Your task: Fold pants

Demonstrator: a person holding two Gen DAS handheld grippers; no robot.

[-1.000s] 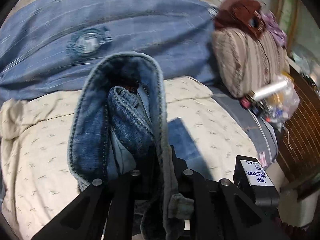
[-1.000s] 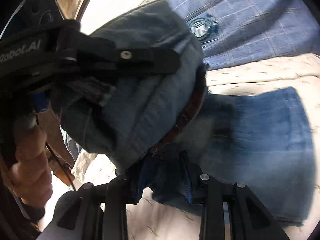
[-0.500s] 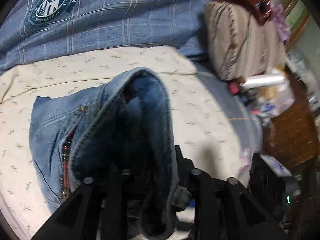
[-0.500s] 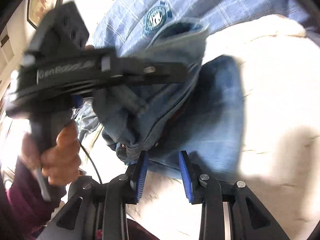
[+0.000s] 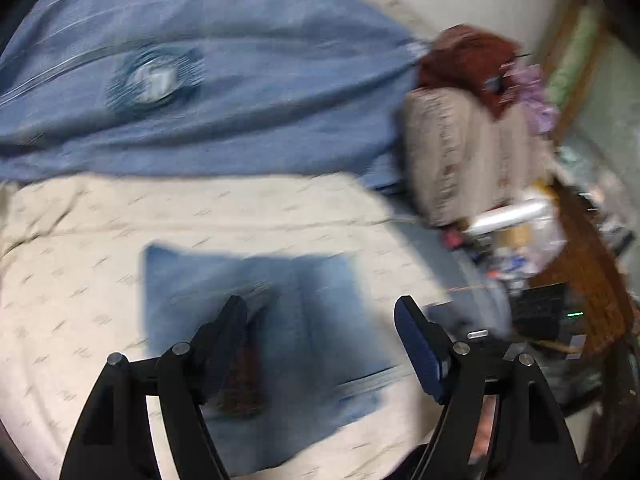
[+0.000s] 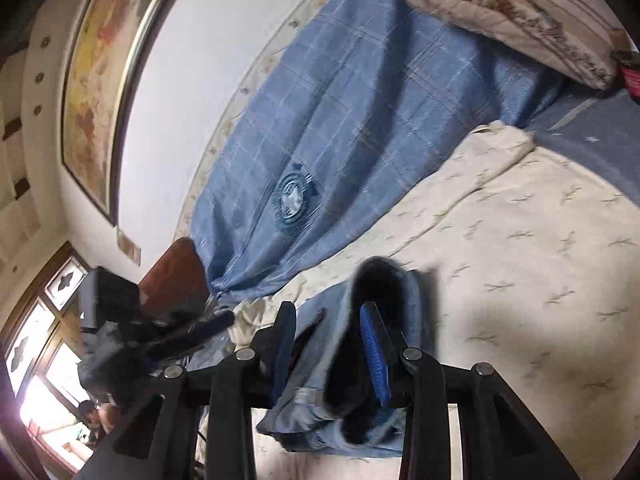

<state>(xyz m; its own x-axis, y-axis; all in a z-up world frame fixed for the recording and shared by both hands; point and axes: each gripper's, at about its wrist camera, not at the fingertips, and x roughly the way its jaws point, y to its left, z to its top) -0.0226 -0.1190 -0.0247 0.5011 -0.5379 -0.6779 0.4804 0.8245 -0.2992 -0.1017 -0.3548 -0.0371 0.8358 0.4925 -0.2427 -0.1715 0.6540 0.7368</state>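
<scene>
Lying folded on the cream sheet point(image 5: 80, 280), the jeans point(image 5: 316, 300) fill the lower middle of the left wrist view, blurred by motion. Over them hangs the left gripper point(image 5: 320, 316), its jaws opening and already wide apart, with nothing between the pads; the denim sits below and beyond them, and neither finger point(image 5: 228, 328) can be seen touching it. A brown belt point(image 5: 244, 380) shows along the jeans near the left finger. Behind the sheet a blue quilt point(image 5: 240, 80) with a round badge is heaped across the top of the bed. To the right stands a striped pillow point(image 5: 460, 160) with a rust-red cloth point(image 5: 468, 56) on top of it, and past that a cluttered shelf edge, too smeared to read.

From the right wrist view, a framed painting point(image 6: 100, 72) hangs on the wall at far left, with a window point(image 6: 36, 360) low beneath it. The left gripper point(image 6: 168, 332) appears there as a dark, blurred shape just beside the blue quilt's lower edge. In the lower middle, the right gripper point(image 6: 332, 344) is clamped on a thick bunch of the jeans point(image 6: 384, 312), which bulges up between its blue pads. The cream sheet point(image 6: 540, 260) spreads to the right, and the striped pillow point(image 6: 500, 16) lies at top right.
</scene>
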